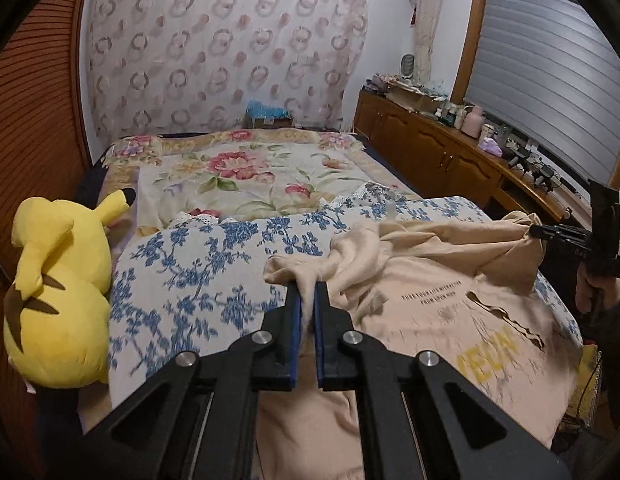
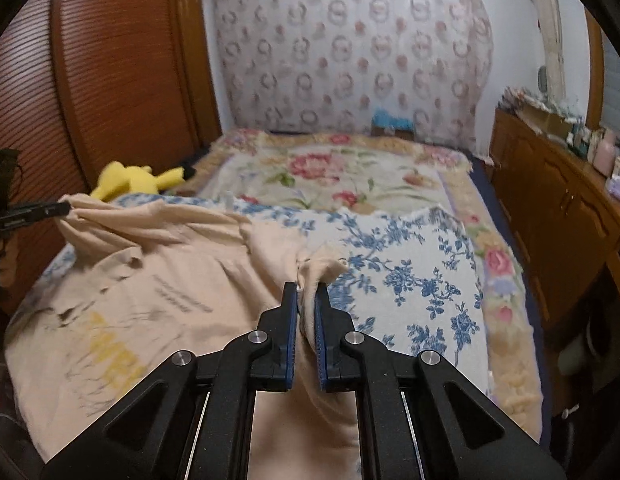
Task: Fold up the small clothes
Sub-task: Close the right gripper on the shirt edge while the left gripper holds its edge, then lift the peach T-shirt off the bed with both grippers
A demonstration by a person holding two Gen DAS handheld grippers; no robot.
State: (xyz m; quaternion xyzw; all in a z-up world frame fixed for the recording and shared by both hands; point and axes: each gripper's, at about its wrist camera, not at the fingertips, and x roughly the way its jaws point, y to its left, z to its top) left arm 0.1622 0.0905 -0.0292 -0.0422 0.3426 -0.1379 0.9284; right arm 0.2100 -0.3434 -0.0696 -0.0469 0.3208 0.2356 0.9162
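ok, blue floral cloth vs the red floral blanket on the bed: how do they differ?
The blue-and-white floral cloth lies nearer the cameras and has the beige printed T-shirt on it; the cream blanket with red flowers lies farther back with no garment on it. The blue cloth has a small dense print, the red blanket large blooms. Both are spread on the bed.

Soft, even indoor light with faint shadows; fisheye bending and dark vignette at the edges, motion blur smearing the right-wrist view.
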